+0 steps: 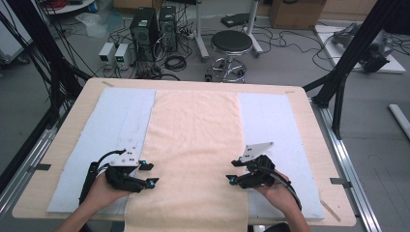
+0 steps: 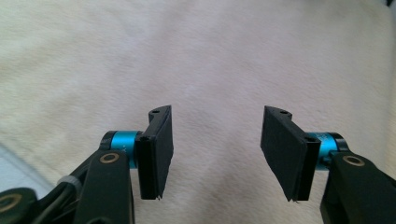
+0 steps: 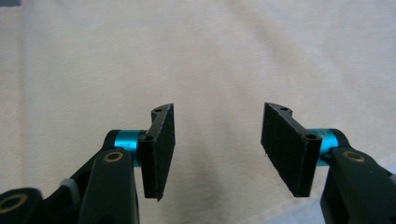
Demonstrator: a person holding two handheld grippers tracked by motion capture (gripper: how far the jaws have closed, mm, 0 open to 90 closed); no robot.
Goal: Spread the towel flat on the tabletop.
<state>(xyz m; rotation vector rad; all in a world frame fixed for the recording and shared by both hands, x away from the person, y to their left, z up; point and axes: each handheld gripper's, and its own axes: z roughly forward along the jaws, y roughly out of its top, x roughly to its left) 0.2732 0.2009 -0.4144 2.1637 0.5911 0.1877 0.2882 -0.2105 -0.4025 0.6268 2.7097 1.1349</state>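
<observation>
A wooden tabletop (image 1: 309,104) carries a pale blue mat (image 1: 118,116), and a cream towel (image 1: 196,140) lies flat down its middle, overhanging the near edge. The left hand-held gripper (image 1: 151,174) and right hand-held gripper (image 1: 233,171) hover at the towel's side edges, jaws spread wide, holding nothing.

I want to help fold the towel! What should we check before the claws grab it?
1. Left claw open: ok, jaws wide apart.
2. Right claw open: ok, jaws wide apart.
3. Towel lying flat: ok, smooth along the blue mat.
4. Claws over the towel's side edges: ok, one at each edge near the person.
5. Anything lying on the towel: ok, nothing in the way.
6. Jaws touching the cloth: cannot tell.
</observation>
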